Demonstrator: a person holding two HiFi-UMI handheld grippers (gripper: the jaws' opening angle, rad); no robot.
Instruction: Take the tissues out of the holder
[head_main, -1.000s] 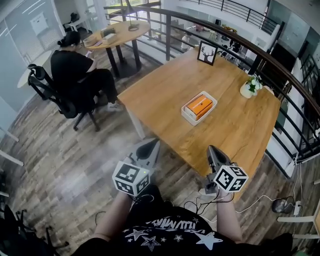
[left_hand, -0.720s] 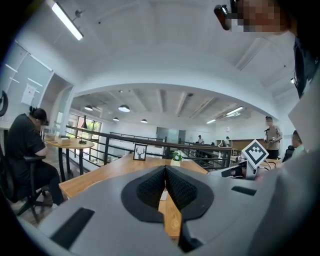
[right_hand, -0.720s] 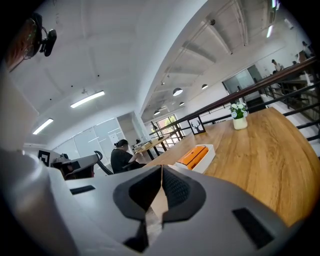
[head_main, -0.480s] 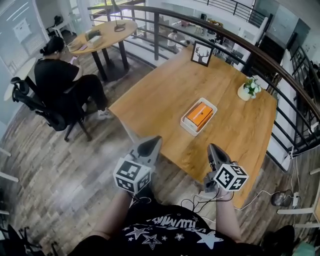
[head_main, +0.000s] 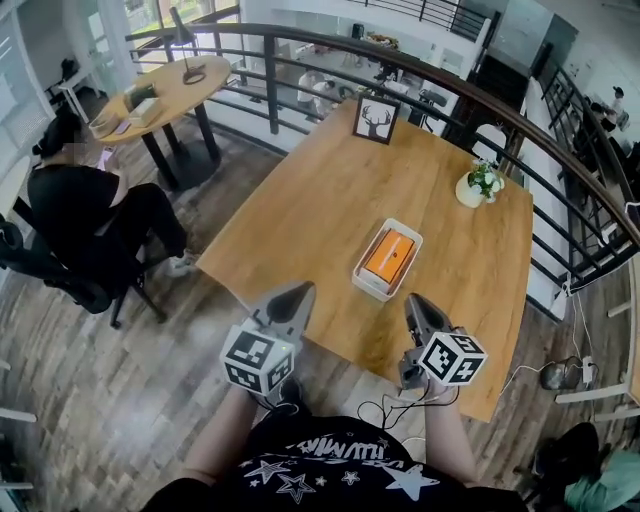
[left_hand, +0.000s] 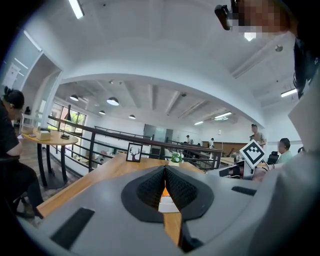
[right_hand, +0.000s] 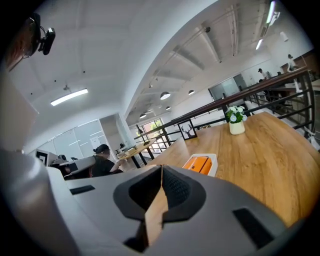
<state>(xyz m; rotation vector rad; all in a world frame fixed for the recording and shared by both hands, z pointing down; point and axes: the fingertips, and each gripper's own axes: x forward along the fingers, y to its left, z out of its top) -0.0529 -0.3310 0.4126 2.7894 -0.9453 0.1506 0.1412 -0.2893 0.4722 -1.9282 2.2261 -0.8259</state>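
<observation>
A white holder (head_main: 361, 271) with an orange tissue pack (head_main: 389, 256) in it lies near the middle of the wooden table (head_main: 300, 230). Both grippers hover at the table's near edge, short of the holder. My left gripper (head_main: 297, 293) is shut and holds nothing. My right gripper (head_main: 415, 303) is likewise shut and empty. In the left gripper view the holder (left_hand: 168, 204) shows straight ahead behind the closed left gripper (left_hand: 165, 168). In the right gripper view the orange pack (right_hand: 198, 163) lies ahead and slightly right of the closed right gripper (right_hand: 161, 167).
A framed deer picture (head_main: 376, 118) stands at the table's far edge and a small flower pot (head_main: 477, 186) at its far right. A dark railing (head_main: 420, 75) curves behind the table. A seated person (head_main: 80, 210) and a round table (head_main: 160, 95) are at the left. Cables (head_main: 400, 405) lie on the floor.
The table and holder have shifted left and nearer in the head view as the person steps closer. Both grippers stay shut and level in front of the body.
</observation>
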